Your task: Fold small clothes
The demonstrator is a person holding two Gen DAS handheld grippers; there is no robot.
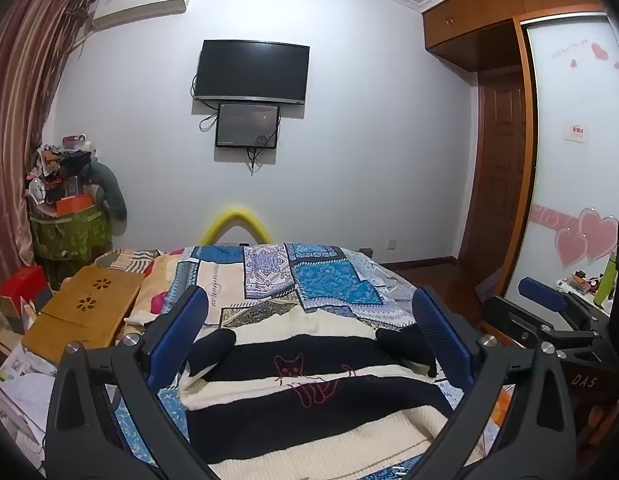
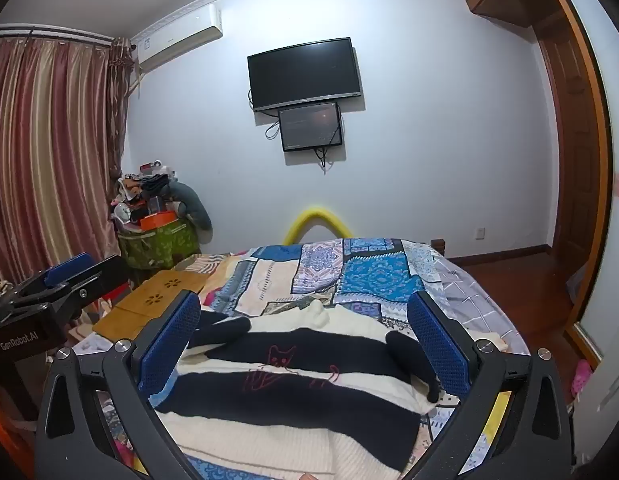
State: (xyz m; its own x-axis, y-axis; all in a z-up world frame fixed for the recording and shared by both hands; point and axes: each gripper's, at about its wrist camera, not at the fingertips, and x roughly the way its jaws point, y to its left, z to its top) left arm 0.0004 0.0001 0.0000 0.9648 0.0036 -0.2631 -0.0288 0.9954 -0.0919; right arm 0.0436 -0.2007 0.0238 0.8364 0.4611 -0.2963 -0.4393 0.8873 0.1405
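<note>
A cream-and-black striped knit sweater (image 1: pixel 309 384) lies flat on the patchwork-quilted bed (image 1: pixel 333 280); the left gripper (image 1: pixel 309 336) and right gripper (image 2: pixel 305 340) hover above it, fingers spread wide, holding nothing.

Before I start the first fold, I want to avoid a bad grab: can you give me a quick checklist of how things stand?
1. Left tongs open, nothing between the pads: ok.
2. Right tongs open, nothing held: ok.
3. Striped cat sweater spread out on the patchwork quilt: ok.
4. Both black sleeves visible, left sleeve and right sleeve: ok.
5. Near hem in view: cannot tell, it runs below the frame.
6. Wooden lap desk apart from the sweater: ok.
</note>
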